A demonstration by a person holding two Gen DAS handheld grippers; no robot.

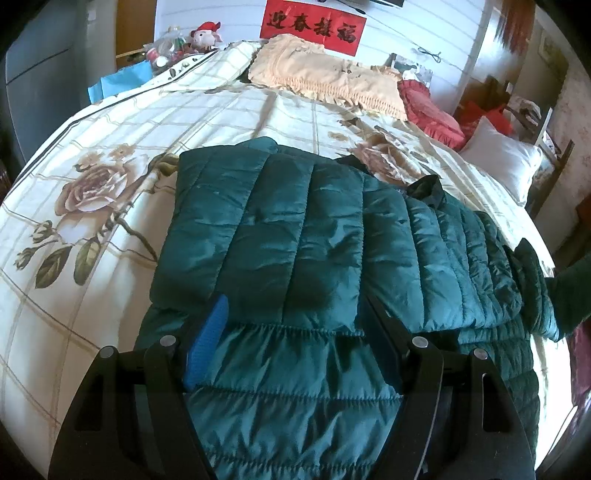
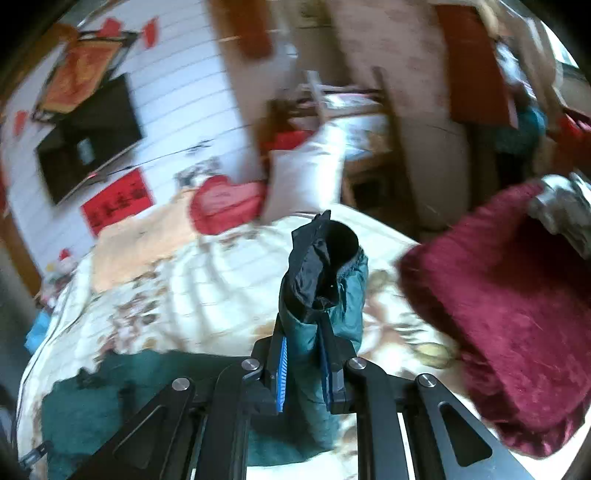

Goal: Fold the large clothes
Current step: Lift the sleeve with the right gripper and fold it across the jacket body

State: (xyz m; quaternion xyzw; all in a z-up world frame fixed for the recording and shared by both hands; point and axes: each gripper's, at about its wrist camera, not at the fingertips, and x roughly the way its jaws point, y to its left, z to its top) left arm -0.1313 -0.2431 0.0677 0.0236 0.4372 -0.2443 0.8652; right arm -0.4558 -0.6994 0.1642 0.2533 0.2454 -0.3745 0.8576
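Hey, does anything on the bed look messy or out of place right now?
Nothing is damaged or spilled. The green puffer jacket lies half folded, one panel doubled over. Its sleeve cuff is pinched in the right tool and raised off the floral bedspread, so it looks untidy.

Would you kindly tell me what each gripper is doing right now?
Left gripper: open, fingers straddling the green puffer jacket, not pinching it.
Right gripper: shut on the jacket's sleeve.

A red banner (image 1: 313, 26) on the white wall behind the bed bears four black Chinese characters, 迎春接福. In the right wrist view its writing is too blurred to read.
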